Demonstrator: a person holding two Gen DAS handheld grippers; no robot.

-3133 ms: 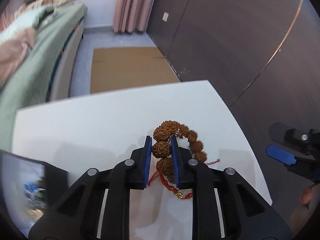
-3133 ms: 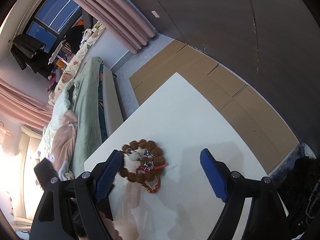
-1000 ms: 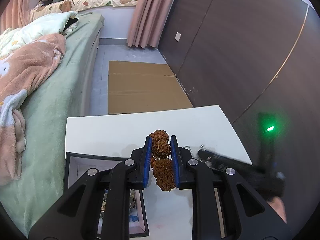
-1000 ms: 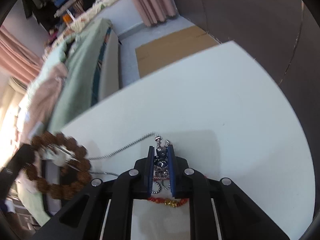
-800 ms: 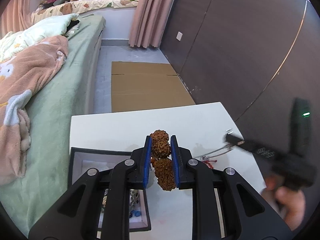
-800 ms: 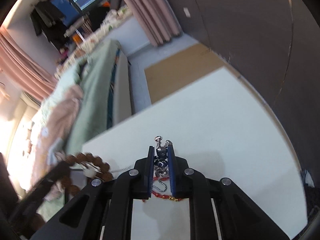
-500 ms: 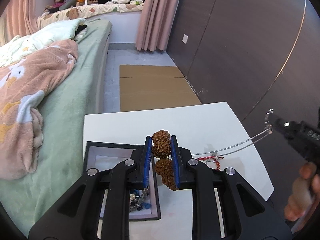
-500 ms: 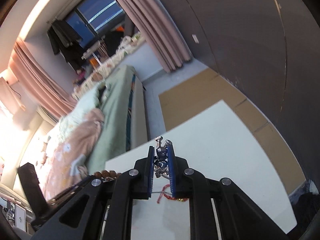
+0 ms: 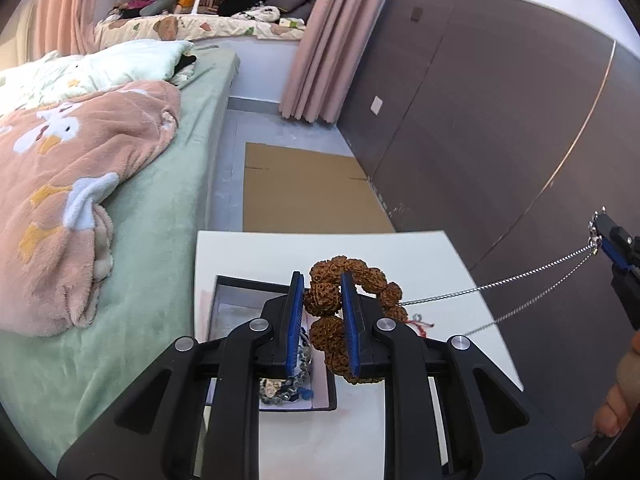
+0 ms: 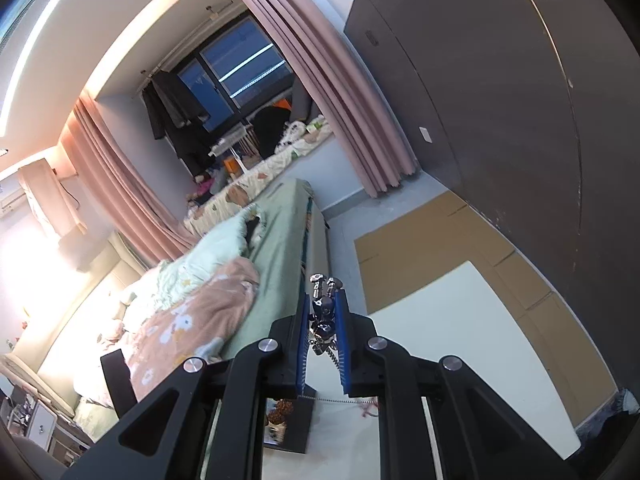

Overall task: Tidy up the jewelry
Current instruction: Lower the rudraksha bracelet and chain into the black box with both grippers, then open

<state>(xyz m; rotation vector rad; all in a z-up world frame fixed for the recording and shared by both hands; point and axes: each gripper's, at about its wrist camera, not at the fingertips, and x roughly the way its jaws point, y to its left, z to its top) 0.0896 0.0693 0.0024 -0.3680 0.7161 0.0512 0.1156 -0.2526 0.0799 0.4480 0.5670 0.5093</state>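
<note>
1. Left wrist view: the left gripper (image 9: 321,312) sits at lower centre, its blue pads clamped on the brown bead bracelet (image 9: 345,304), lifted off the white table (image 9: 432,260), probably to pull it free of the tangle.
2. A silver chain (image 9: 500,282) stretches taut toward the right edge, where the right gripper (image 9: 600,236) pinches its end; a red cord (image 9: 420,324) lies under it.
3. The black tray (image 9: 240,284) lies lower left, near the table's bed-side edge; bare tabletop lies beyond.
4. Right wrist view: the right gripper (image 10: 323,312), centre frame, is closed on the chain's pendant (image 10: 323,304), raised high; the far table edge is well apart.
</note>
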